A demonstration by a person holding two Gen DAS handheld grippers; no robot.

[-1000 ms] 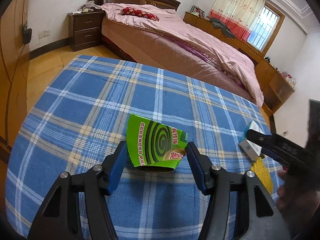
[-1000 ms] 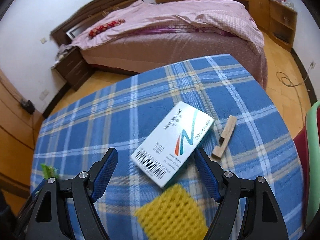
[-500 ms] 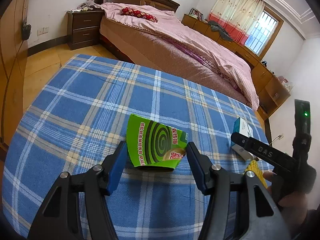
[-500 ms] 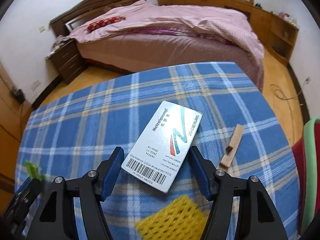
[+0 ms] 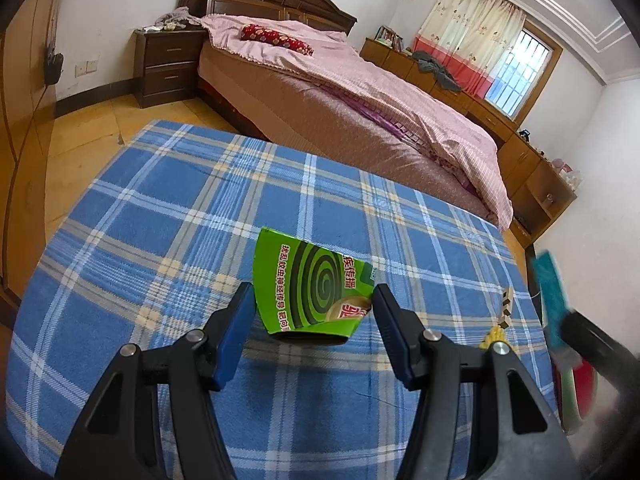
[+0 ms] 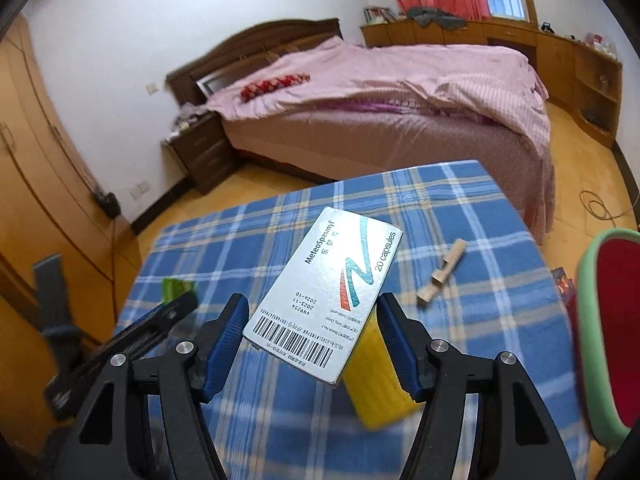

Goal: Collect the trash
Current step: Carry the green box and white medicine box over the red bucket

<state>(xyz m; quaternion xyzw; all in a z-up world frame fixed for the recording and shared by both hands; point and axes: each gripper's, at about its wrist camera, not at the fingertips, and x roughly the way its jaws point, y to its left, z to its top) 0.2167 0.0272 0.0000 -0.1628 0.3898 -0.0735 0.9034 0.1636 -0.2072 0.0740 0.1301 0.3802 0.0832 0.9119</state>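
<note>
My left gripper is shut on a torn green mosquito-coil box and holds it just above the blue plaid table. My right gripper is shut on a white medicine box marked "20 capsules" and holds it lifted above the table. The medicine box also shows in the left wrist view at the far right, blurred. The left gripper and green box show at the left of the right wrist view.
A yellow mesh sponge lies under the lifted medicine box. A small wooden piece lies on the table to the right. A red chair with a green rim stands at the table's right edge. A bed stands beyond.
My right gripper closed on the medicine box and lifted it off the table, tilting up. My left gripper still holds the green box, with the view slightly raised.
</note>
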